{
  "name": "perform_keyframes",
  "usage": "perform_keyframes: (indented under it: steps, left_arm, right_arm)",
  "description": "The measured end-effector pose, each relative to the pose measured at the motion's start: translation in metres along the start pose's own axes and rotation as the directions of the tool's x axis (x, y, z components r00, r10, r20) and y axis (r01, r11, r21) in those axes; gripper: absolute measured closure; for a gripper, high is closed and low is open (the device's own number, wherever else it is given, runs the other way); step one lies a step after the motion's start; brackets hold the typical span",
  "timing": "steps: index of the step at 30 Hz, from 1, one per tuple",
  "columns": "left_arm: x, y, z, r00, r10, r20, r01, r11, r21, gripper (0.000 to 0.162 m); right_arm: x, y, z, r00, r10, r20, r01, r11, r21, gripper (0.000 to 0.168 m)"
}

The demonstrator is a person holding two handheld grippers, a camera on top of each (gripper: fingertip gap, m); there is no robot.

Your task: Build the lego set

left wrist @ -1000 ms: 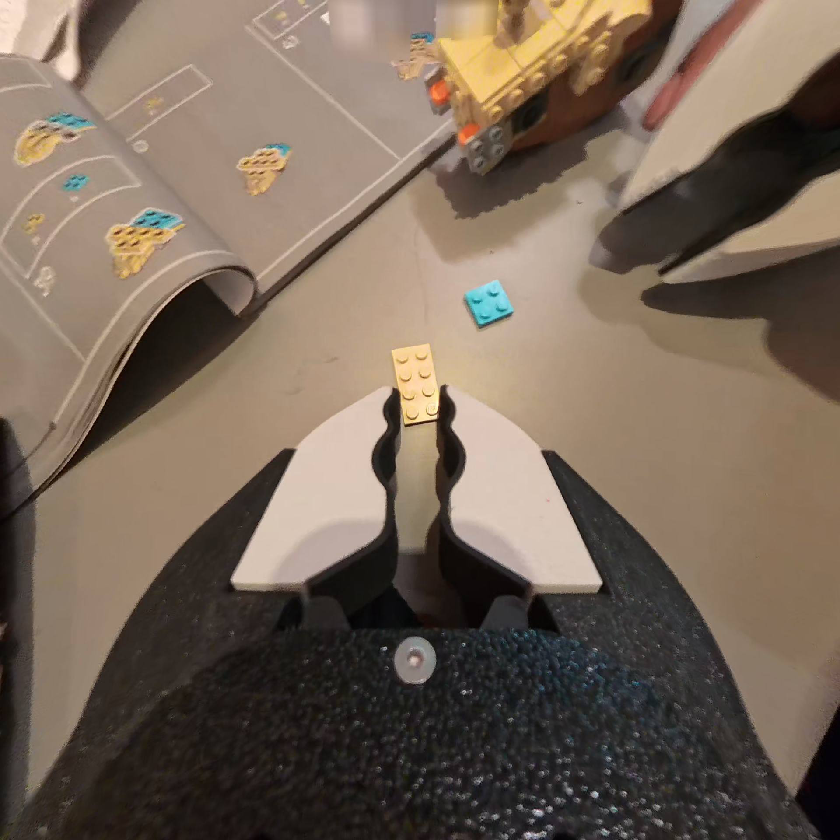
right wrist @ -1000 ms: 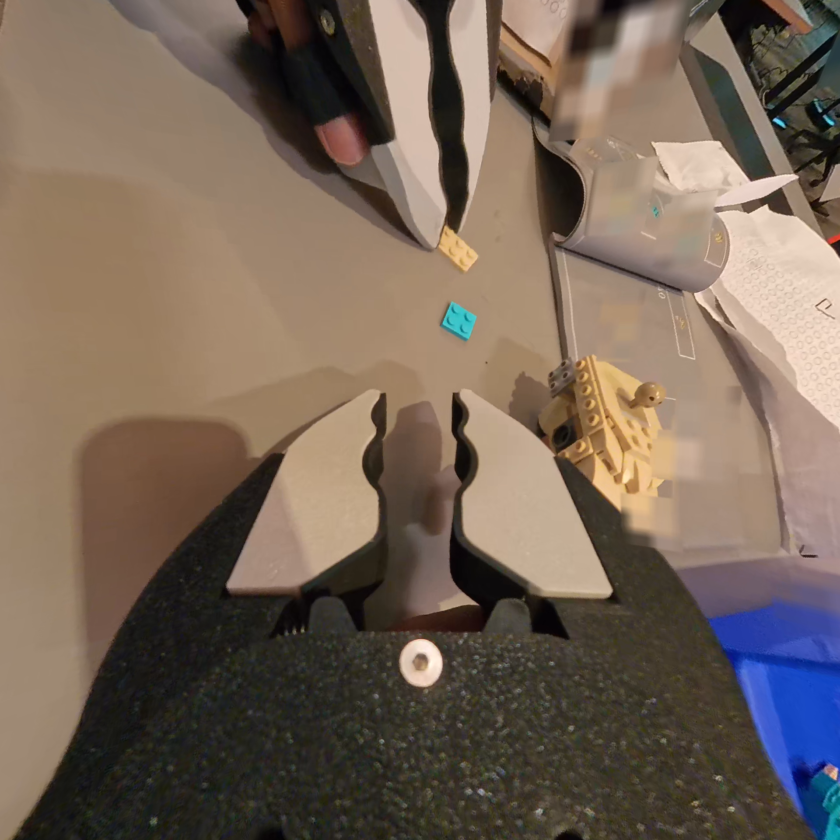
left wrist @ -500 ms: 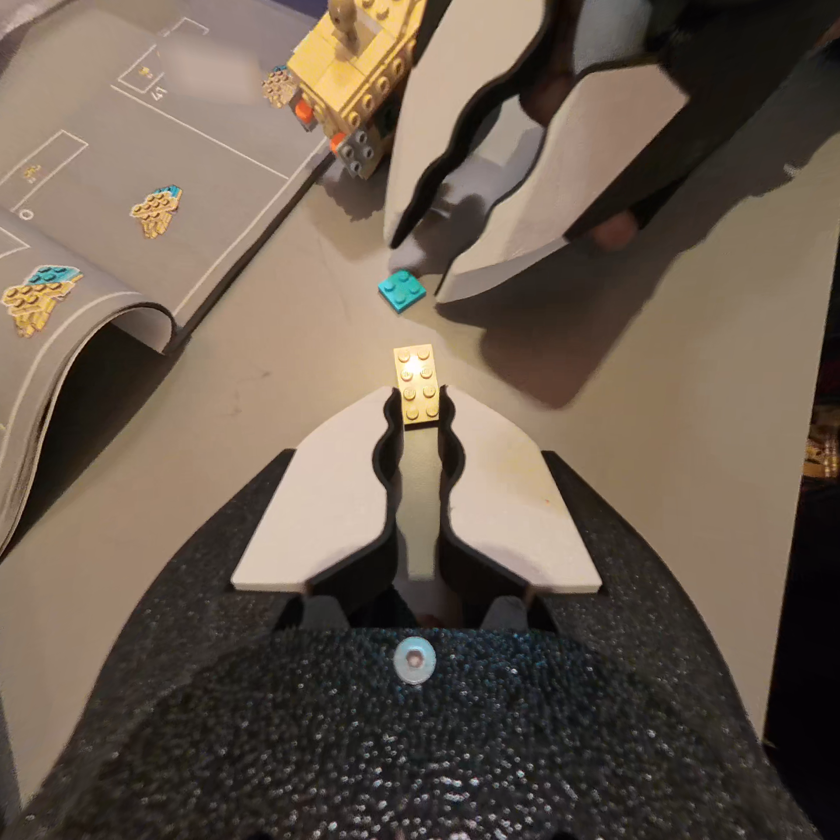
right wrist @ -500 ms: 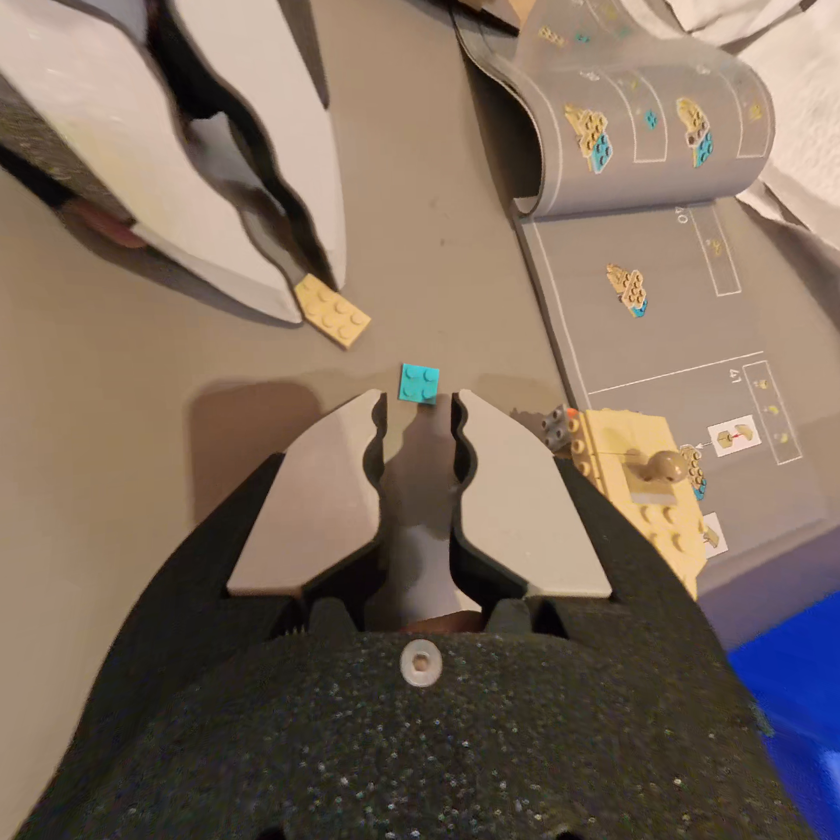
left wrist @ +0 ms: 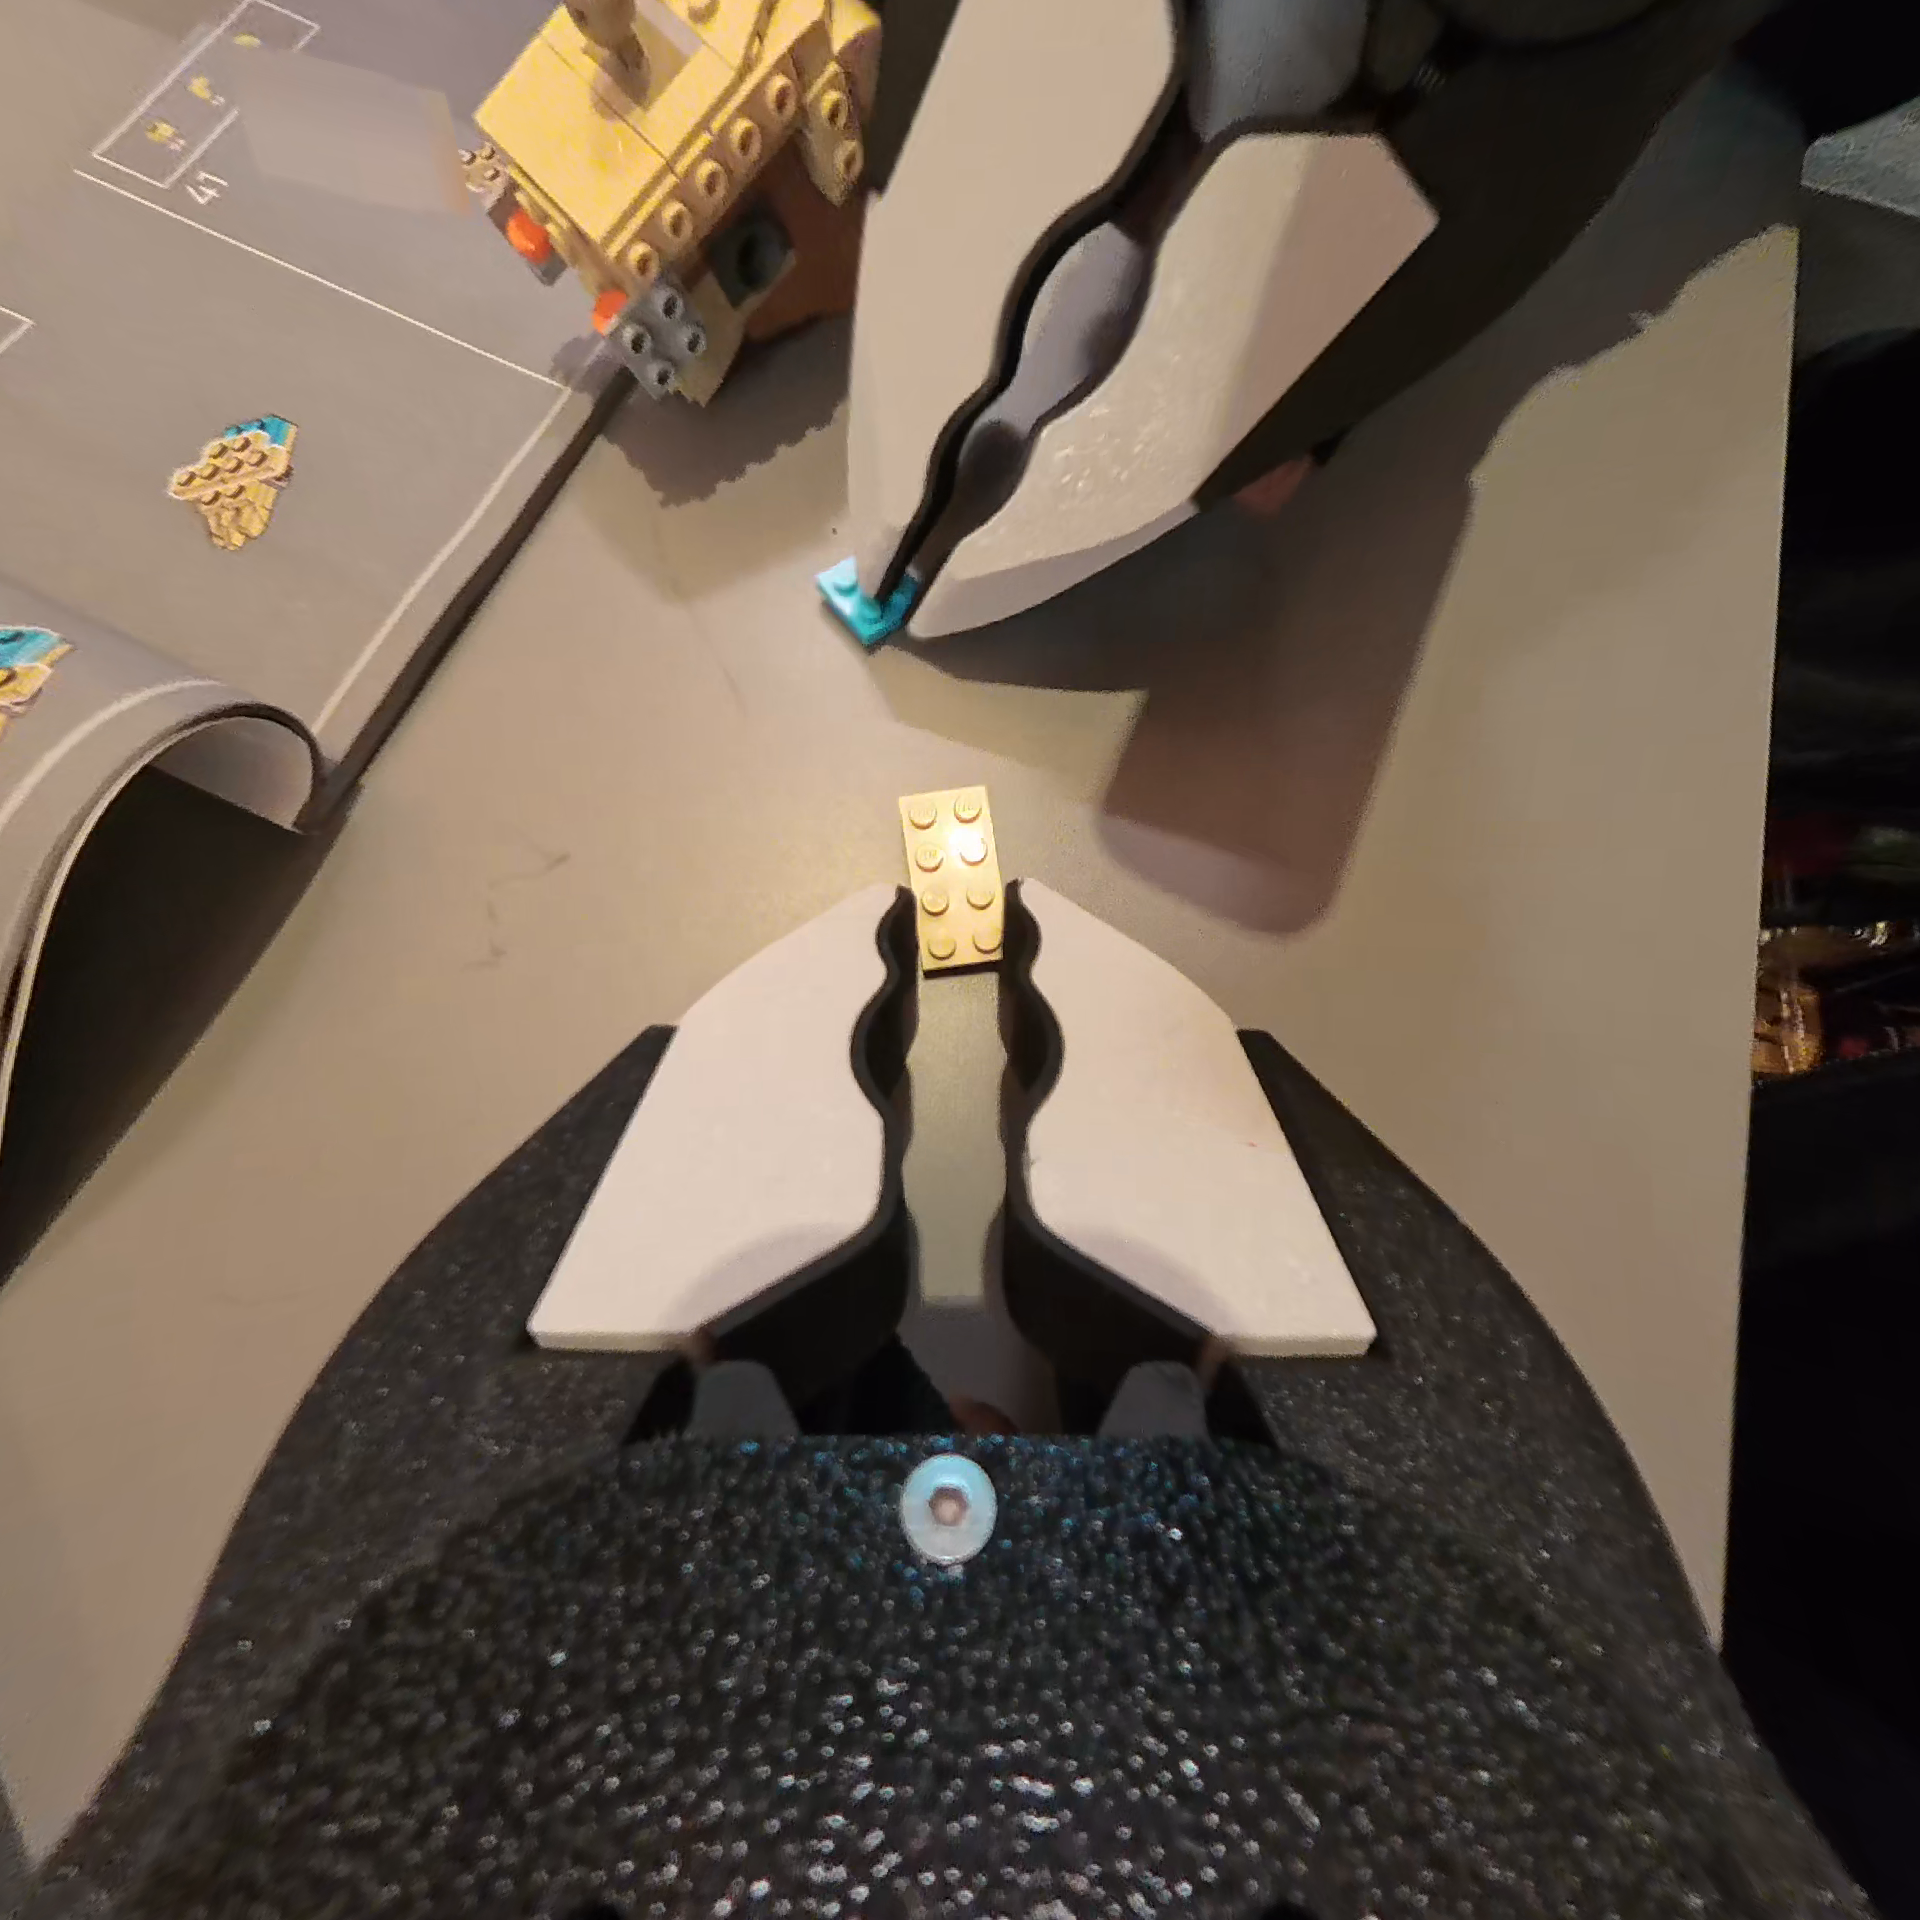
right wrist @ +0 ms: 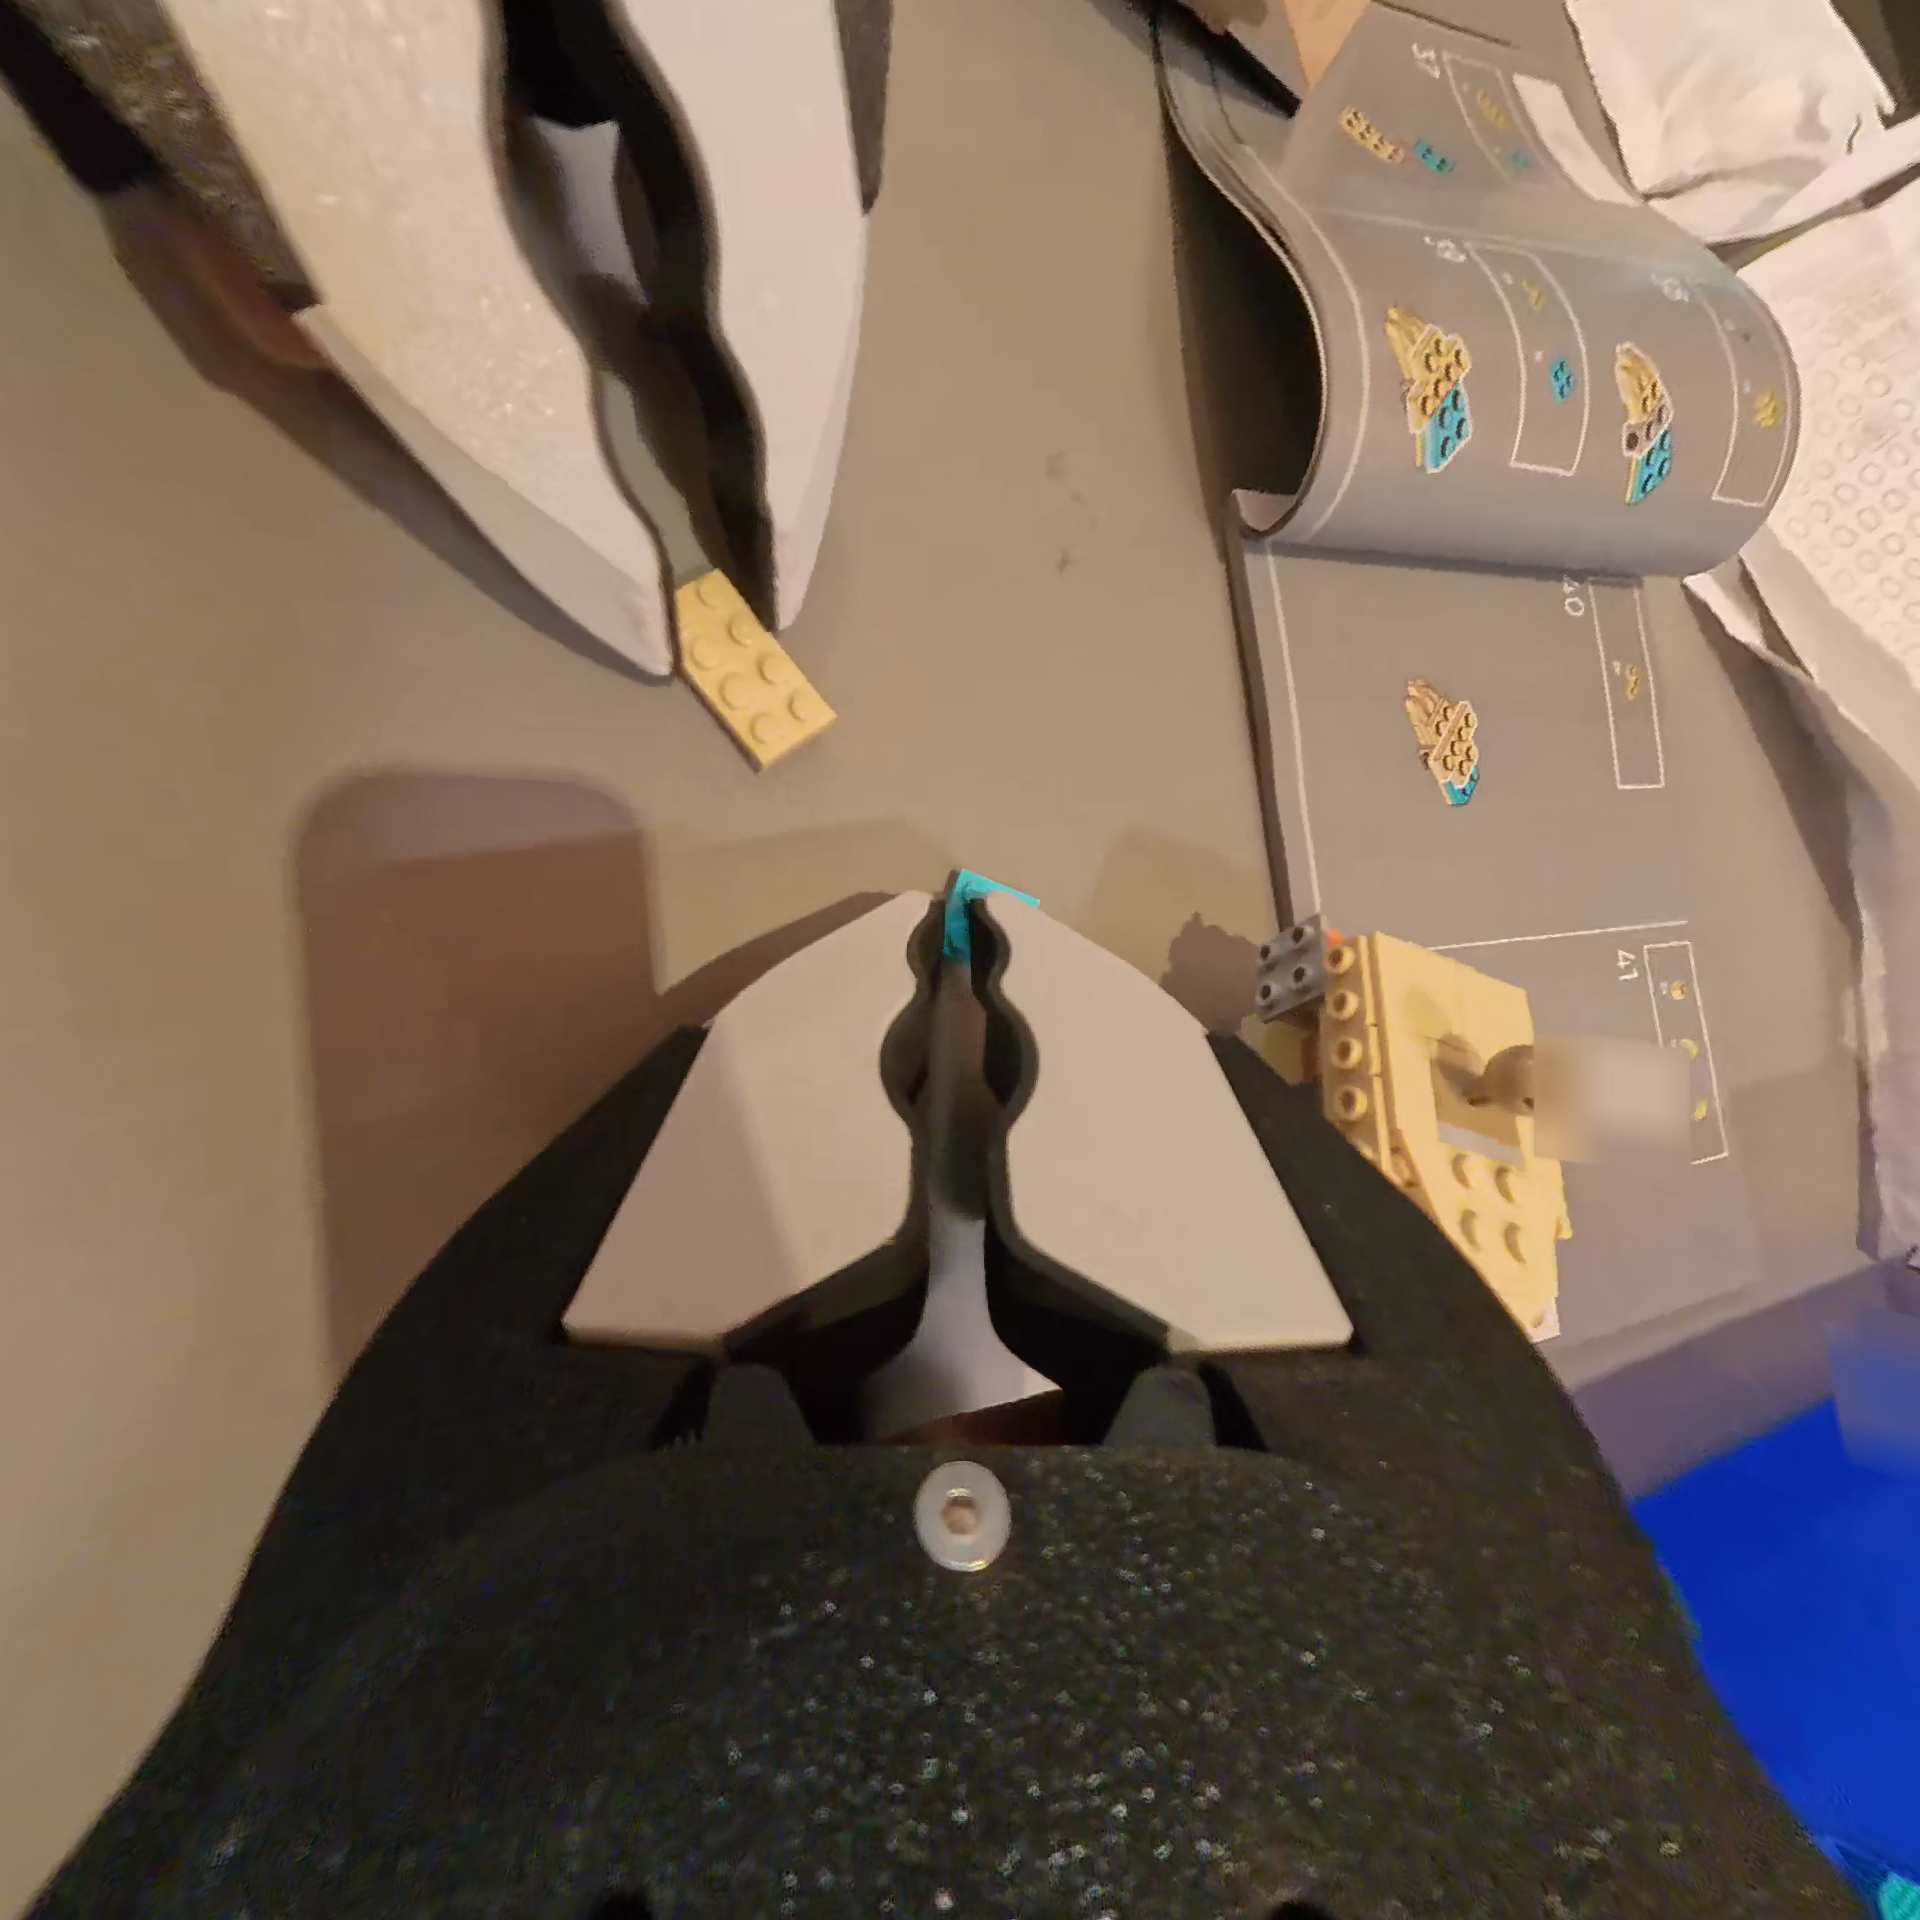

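Observation:
My left gripper [left wrist: 958, 906] is shut on a tan 2x4 plate [left wrist: 951, 883] and holds it flat, sticking out past the fingertips; the plate also shows in the right wrist view [right wrist: 750, 675]. My right gripper [right wrist: 968, 914] is shut on a small teal 2x2 plate [right wrist: 961, 920], pinched on edge at the tabletop. In the left wrist view the same gripper [left wrist: 899, 597] stands tips-down on the teal plate [left wrist: 857, 608]. The tan, partly built model [left wrist: 675, 166] sits at the back, on the booklet's corner [right wrist: 1444, 1132].
An open grey instruction booklet [left wrist: 260, 416] lies left, with a curled page [right wrist: 1558, 343]. The grey table [left wrist: 623, 935] ends at a right edge [left wrist: 1777, 727]. A blue bin [right wrist: 1787, 1558] sits at lower right; white paper [right wrist: 1849, 520] lies beyond the booklet.
My right gripper moved forward over the teal plate and closed on it. The left gripper kept hold of the tan plate and shifted closer to the right gripper.

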State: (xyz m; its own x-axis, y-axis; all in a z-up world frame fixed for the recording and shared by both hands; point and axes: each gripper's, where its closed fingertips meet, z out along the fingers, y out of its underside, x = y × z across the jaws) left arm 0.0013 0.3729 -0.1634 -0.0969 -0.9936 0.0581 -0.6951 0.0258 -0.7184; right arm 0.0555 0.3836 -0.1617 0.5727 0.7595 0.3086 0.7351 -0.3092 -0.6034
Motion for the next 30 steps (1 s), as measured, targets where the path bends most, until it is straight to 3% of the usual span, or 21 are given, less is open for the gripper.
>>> perform_keyframes:
  steps: [5, 11, 16, 19, 30]
  left_arm:
    - [0.004, -0.002, 0.002, 1.000, 0.018, -0.016, -0.018, 1.000, -0.002, 0.147]
    - [0.020, -0.009, 0.011, 0.995, 0.059, -0.081, -0.059, 0.998, -0.004, 0.147]
    - [0.029, -0.012, 0.015, 0.986, 0.100, -0.132, -0.101, 0.995, -0.006, 0.147]
    - [0.031, -0.014, 0.017, 0.981, 0.114, -0.159, -0.116, 0.993, -0.008, 0.147]
    - [0.027, -0.019, 0.025, 0.973, 0.148, -0.179, -0.160, 0.986, -0.050, 0.147]
  right_arm:
    - [-0.016, 0.003, -0.023, 0.990, -0.106, 0.091, 0.098, 0.991, 0.087, 0.168]
    - [-0.023, 0.006, -0.044, 0.979, -0.176, 0.103, 0.159, 0.975, 0.154, 0.168]
    - [-0.021, 0.027, -0.039, 0.978, -0.164, 0.127, 0.158, 0.986, 0.058, 0.141]
    - [-0.017, 0.027, -0.031, 0.974, -0.162, 0.158, 0.149, 0.985, 0.090, 0.138]
    - [-0.017, 0.024, -0.025, 0.961, -0.117, 0.252, 0.101, 0.992, 0.077, 0.155]
